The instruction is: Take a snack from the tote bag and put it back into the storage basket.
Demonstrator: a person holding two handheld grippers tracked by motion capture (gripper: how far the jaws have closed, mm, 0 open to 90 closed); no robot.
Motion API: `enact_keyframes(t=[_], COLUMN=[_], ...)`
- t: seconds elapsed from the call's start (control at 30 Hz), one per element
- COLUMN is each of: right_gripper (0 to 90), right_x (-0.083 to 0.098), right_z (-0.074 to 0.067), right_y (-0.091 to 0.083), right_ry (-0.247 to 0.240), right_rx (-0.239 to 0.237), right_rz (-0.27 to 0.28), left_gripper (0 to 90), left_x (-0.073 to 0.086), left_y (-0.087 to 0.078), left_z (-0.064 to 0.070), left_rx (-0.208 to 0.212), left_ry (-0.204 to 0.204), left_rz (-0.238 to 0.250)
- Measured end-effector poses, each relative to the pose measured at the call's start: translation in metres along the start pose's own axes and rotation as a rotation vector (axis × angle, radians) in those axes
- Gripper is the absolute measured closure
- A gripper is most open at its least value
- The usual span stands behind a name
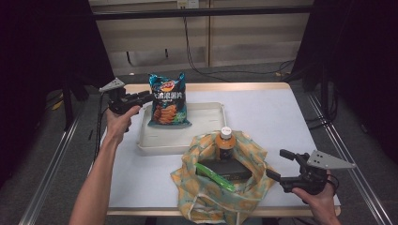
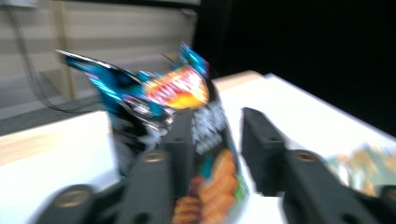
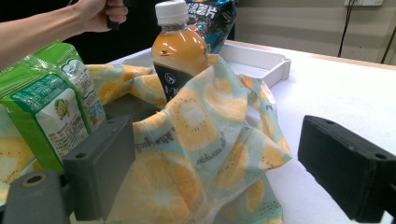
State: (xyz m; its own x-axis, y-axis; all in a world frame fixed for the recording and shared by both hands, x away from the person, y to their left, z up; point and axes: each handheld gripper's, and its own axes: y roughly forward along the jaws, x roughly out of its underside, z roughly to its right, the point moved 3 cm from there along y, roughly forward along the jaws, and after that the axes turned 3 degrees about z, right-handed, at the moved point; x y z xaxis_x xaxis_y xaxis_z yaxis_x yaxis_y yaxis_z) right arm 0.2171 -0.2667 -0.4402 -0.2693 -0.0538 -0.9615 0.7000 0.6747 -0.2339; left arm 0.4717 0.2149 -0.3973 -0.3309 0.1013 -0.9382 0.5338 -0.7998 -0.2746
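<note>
High view, crinkled foil chip bag (image 1: 168, 100), rectangular white plastic tray (image 1: 206, 136)

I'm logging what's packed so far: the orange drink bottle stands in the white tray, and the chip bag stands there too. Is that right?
Not quite. The orange drink bottle stands in the fruit-print bag, not in the white tray; the high view shows it. The chip bag does stand in the tray.

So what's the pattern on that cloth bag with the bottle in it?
The cloth bag is pale blue-green, printed with yellow-orange citrus slices; the right gripper view shows it best.
</note>
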Motion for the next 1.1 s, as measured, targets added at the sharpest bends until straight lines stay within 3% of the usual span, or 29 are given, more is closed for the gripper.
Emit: enact_keyframes(t=[0.17,0.27,0.4,0.6,0.7,0.73,0.8,1.03,1.1], right_gripper=[10.6,11.1,11.8,11.8,12.0,11.9,11.9,12.0,12.1], right_x=[0.000,0.000,0.000,0.000,0.000,0.000,0.001,0.001,0.001], right_z=[0.000,0.000,0.001,0.000,0.000,0.000,0.000,0.000,0.000], right_y=[0.000,0.000,-0.001,-0.001,-0.001,-0.001,-0.001,-0.001,-0.001], right_ry=[-0.006,-0.003,-0.005,0.000,0.000,-0.001,0.001,0.001,-0.001], right_rx=[-0.003,-0.001,-0.005,-0.008,-0.006,-0.007,-0.005,-0.009,-0.008], right_rz=[-0.001,-0.001,-0.004,0.000,-0.001,-0.001,-0.006,-0.008,-0.007], left_gripper=[88.1,89.7,89.9,89.5,87.4,87.1,86.7,85.1,83.4], left_x=[0.016,0.029,0.044,0.060,0.064,0.065,0.066,0.065,0.065], left_y=[0.031,0.053,0.075,0.088,0.090,0.090,0.090,0.091,0.091], left_z=[0.023,0.035,0.039,0.033,0.027,0.024,0.021,0.019,0.018], left_rx=[0.111,0.136,0.150,0.097,0.065,0.065,0.051,-0.001,-0.015], left_ry=[0.023,0.046,0.023,0.027,-0.003,0.003,-0.022,-0.002,-0.016], left_rz=[-0.087,-0.159,-0.219,-0.320,-0.344,-0.354,-0.341,-0.365,-0.360])
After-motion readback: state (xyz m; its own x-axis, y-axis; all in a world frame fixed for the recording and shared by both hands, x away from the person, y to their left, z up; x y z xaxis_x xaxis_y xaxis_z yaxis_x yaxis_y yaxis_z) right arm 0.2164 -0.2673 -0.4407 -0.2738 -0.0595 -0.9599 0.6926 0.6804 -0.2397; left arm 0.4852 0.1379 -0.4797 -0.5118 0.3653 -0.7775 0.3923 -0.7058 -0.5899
